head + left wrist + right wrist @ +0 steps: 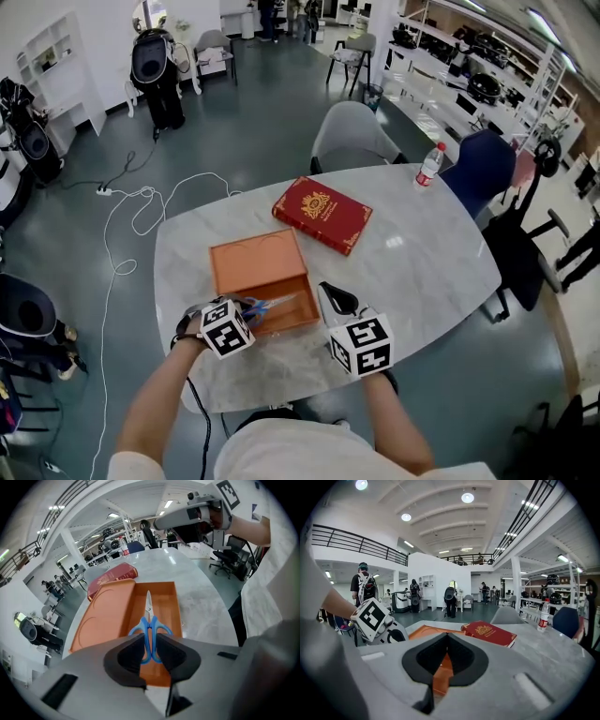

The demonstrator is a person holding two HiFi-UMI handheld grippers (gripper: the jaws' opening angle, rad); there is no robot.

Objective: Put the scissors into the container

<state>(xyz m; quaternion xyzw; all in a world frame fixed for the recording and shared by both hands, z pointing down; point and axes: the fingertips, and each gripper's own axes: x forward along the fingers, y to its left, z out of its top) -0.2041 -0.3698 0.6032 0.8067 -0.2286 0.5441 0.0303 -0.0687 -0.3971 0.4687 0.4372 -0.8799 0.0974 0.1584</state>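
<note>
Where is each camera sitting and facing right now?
Head view: on the head, looking steeply down at the table; both forearms show.
Left gripper view: on the left gripper, facing along jaws shut on scissors over the box.
Right gripper view: on the right gripper, facing past shut jaws toward the book.
Shared: box and book appear in all three.
</note>
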